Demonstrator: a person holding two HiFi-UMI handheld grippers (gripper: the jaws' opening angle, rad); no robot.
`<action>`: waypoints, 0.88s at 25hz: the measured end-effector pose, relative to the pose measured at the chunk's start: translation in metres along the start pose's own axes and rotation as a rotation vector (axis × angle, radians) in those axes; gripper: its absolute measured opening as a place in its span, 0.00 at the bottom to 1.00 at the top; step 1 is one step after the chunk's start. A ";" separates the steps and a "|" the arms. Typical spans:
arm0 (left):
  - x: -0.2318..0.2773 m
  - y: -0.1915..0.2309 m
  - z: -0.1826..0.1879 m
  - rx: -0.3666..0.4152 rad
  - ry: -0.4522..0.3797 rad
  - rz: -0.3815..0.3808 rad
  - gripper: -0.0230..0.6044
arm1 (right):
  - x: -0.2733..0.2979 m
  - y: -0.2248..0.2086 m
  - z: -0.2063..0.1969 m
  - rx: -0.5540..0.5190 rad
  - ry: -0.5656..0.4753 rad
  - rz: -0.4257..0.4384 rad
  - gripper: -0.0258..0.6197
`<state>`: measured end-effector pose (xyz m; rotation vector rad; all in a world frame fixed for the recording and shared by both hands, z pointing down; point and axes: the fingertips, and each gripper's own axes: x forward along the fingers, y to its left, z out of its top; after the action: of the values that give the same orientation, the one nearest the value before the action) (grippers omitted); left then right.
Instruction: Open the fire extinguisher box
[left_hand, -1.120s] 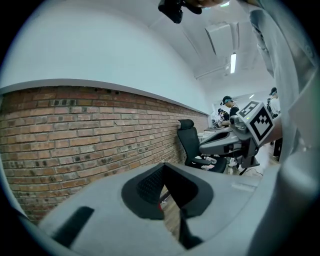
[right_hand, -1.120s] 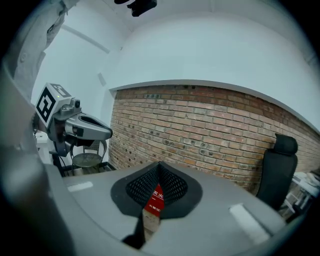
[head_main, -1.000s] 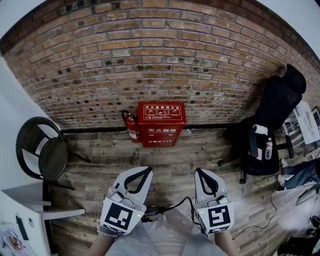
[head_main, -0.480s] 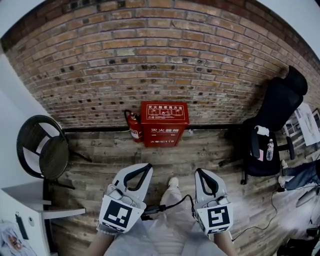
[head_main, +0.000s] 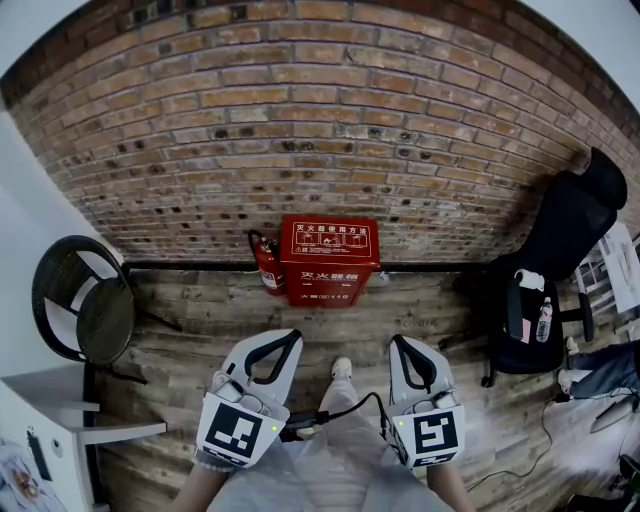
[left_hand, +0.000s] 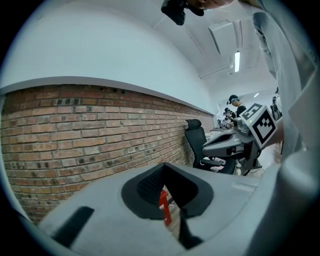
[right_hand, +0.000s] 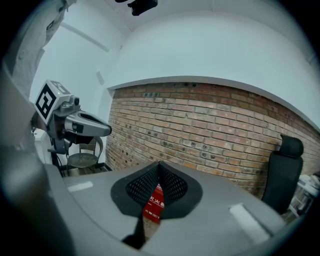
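Red and closed, the fire extinguisher box (head_main: 329, 260) was seen standing on the wooden floor (head_main: 200, 310) at the foot of the brick wall (head_main: 300, 130), at the far middle of the scene. No lid or door was found raised, so the task was judged not yet begun: the approach, the reach for the lid and the opening itself were all left to do. A red extinguisher (head_main: 266, 265) was set just to the left of the box, touching or nearly so. The box lay well apart from both tools, far ahead and between their lines. The left gripper (head_main: 283, 342) and the right gripper (head_main: 404, 346) were held near the person, side by side, both aimed toward the wall. In each gripper view the jaws were shown brought together at their tips with nothing pinched, and a sliver of the box (right_hand: 156, 202) was glimpsed only through the gap behind them. A black office chair (head_main: 555, 250) was placed far right, a round dark chair (head_main: 80, 300) at the left.
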<state>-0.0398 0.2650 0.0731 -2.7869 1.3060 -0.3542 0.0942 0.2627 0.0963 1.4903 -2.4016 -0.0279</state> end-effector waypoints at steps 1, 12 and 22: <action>0.008 0.003 0.000 -0.001 0.005 0.005 0.04 | 0.007 -0.006 -0.001 0.000 0.002 0.005 0.05; 0.101 0.046 0.004 -0.006 0.054 0.069 0.04 | 0.093 -0.074 0.002 -0.010 0.015 0.100 0.05; 0.176 0.089 -0.001 -0.027 0.098 0.144 0.03 | 0.172 -0.121 -0.002 -0.014 0.039 0.207 0.05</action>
<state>0.0019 0.0735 0.0947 -2.7076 1.5327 -0.4735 0.1298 0.0568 0.1199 1.2180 -2.5055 0.0305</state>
